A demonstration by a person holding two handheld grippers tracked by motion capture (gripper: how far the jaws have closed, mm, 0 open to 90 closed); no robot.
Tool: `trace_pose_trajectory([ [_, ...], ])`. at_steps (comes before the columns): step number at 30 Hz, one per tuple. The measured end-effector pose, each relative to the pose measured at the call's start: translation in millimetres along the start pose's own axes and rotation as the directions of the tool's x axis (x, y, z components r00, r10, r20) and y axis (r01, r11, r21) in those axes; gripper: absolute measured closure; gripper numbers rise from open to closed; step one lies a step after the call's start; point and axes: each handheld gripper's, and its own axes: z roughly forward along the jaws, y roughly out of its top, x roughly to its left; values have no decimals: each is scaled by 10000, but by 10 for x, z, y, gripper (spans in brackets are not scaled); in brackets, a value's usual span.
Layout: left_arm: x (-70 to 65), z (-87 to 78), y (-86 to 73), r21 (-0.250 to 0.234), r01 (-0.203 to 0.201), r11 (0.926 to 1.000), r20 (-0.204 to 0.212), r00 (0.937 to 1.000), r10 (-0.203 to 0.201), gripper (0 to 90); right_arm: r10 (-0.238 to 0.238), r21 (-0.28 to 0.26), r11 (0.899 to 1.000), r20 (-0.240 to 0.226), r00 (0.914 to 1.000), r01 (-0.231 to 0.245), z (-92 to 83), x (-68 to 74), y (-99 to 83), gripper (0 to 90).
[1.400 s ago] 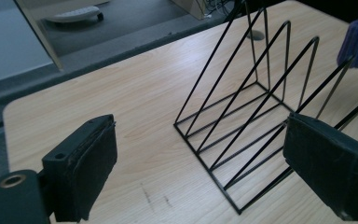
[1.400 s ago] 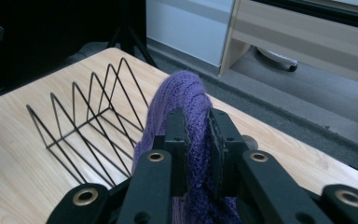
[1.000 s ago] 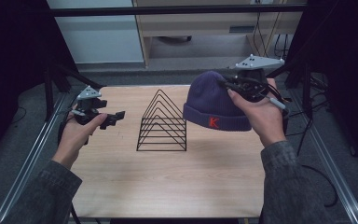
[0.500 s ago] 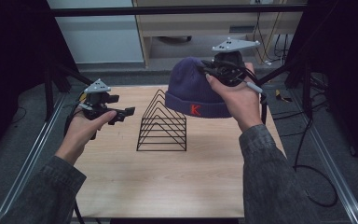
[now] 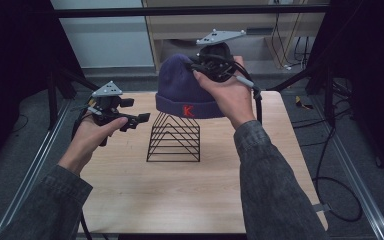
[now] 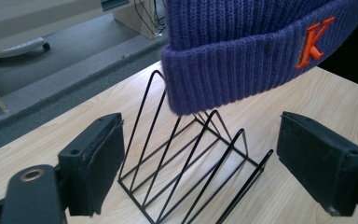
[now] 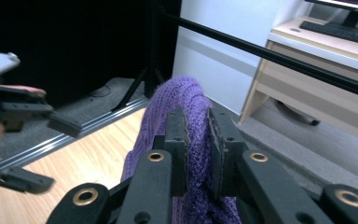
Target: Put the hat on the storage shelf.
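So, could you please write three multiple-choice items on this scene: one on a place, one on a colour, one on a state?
1. Where is the beanie?
A. Held in the air above the wire rack
B. Flat on the table
C. On the floor

2. What colour is the letter K on the beanie?
A. White
B. Orange-red
C. Green

3. How is the left gripper?
A. Shut on the rack
B. Shut on the beanie
C. Open, holding nothing

Answers: 1 A, the right gripper pinches its crown over the rack; 2 B, the stitching shows it; 3 C, its pads stand wide apart.
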Motion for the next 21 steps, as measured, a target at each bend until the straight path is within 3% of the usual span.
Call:
trace_pose_trajectory([
  [8,27,-3,-87,-51,91,9999,187,9998,-90,95,-159,-174,9997,-560,9983,149,80,279,94,792],
  [12,18,41,-101,328,-2,9995,397,9992,-11,94,-265,-285,9993,-769,9967,243,82,369,124,791],
  [18,11,123,-102,364,-104,9993,581,9983,83,61,-391,-351,9988,-1090,9933,355,90,454,157,792],
  [21,4,157,-104,441,-102,9990,621,9980,74,166,-447,-340,9986,-1137,9925,411,86,458,152,792],
])
